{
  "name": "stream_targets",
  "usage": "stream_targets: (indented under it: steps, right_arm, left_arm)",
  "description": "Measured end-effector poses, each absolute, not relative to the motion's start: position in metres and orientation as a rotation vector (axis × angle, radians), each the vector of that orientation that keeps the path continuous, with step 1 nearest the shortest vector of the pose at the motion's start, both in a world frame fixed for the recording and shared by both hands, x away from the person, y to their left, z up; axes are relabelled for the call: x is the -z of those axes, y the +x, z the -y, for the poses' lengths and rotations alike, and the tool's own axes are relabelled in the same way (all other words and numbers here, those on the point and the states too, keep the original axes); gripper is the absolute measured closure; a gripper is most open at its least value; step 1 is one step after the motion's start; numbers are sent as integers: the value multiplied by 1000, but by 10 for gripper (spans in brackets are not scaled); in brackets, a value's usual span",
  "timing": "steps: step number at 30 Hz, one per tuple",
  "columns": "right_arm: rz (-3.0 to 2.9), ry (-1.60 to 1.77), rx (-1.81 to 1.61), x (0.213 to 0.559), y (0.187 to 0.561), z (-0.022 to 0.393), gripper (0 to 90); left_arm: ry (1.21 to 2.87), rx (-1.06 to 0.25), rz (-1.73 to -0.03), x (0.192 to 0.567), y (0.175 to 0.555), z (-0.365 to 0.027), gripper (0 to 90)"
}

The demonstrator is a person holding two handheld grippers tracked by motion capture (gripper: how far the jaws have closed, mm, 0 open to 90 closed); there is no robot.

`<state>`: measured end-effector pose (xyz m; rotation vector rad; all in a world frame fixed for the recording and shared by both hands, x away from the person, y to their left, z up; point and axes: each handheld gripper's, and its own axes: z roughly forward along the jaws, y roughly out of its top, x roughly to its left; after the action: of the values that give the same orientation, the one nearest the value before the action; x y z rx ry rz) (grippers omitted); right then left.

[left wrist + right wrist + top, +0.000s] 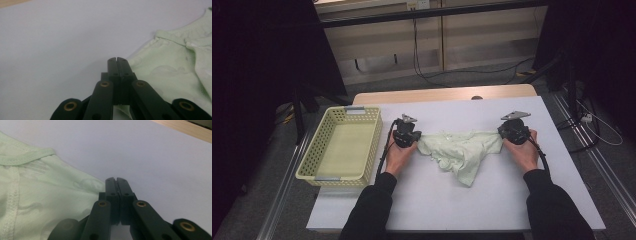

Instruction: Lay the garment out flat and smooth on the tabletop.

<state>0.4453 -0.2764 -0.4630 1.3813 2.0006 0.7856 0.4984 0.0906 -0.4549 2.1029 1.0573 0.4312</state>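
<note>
Both my claws — left gripper (412, 136) and right gripper (508, 131) — are pinched tight on the pale green garment's (462, 150) opposite edges.

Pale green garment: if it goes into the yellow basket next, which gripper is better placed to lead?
Left, probably. The left gripper sits at the garment end nearest the basket; the right gripper holds the far end. Both jaws look shut at the cloth's edges.

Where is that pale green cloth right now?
In the high view the cloth lies on the white table, stretched between the left gripper and the right gripper, to the right of the yellow basket.
</note>
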Motion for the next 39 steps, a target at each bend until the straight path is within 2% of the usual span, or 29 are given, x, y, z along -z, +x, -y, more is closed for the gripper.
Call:
stream_targets:
  steps: [2,5,8,11,13,16,21,24,28,34,39]
  right_arm:
    - [-1994,1383,-780,462,445,277,895]
    - [-2002,1376,-785,463,445,276,889]
    - [-2007,1377,-806,464,445,276,846]
    - [-2002,1388,-854,461,443,277,760]
    - [-2014,1384,-894,458,441,277,726]
    - [-2042,1372,-956,453,433,275,583]
    - [-2074,1331,-1041,444,417,269,467]
    - [-2099,1292,-1078,440,406,263,368]
    - [-2138,1240,-1097,439,394,252,286]
    - [-2196,1162,-1132,438,373,236,265]
    - [-2195,1115,-1168,433,351,228,255]
  left_arm:
    - [2109,-459,-1058,454,500,-92,900]
    - [2118,-424,-1054,456,502,-92,900]
    - [2138,-420,-1030,459,498,-91,868]
    - [2111,-400,-1020,453,494,-92,661]
    - [2111,-416,-974,446,488,-93,608]
    - [2077,-396,-943,436,477,-93,437]
    - [2080,-399,-885,426,458,-92,242]
    - [2078,-404,-921,428,448,-91,194]
    - [2126,-418,-886,430,440,-88,144]
    - [2122,-408,-832,427,425,-92,58]
    - [2094,-398,-766,429,408,-100,52]
